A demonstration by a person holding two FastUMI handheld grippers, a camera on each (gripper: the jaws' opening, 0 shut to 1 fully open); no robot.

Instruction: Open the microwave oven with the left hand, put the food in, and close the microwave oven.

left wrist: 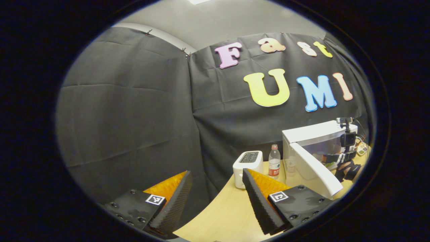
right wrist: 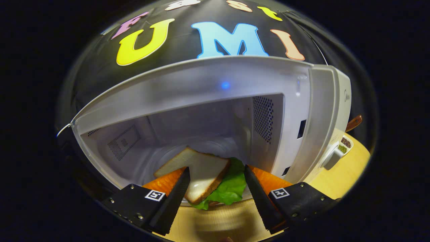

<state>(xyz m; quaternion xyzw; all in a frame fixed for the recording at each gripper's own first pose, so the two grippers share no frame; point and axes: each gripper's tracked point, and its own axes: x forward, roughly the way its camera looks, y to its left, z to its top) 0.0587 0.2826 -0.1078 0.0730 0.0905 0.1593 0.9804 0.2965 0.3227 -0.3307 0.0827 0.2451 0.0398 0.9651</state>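
Right gripper (right wrist: 215,188) spread; sandwich (right wrist: 201,174) points into the microwave (right wrist: 215,84).

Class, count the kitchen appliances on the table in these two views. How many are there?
2. A toaster stands left of the bottle; a microwave, door open, stands right of it. Others may be hidden.
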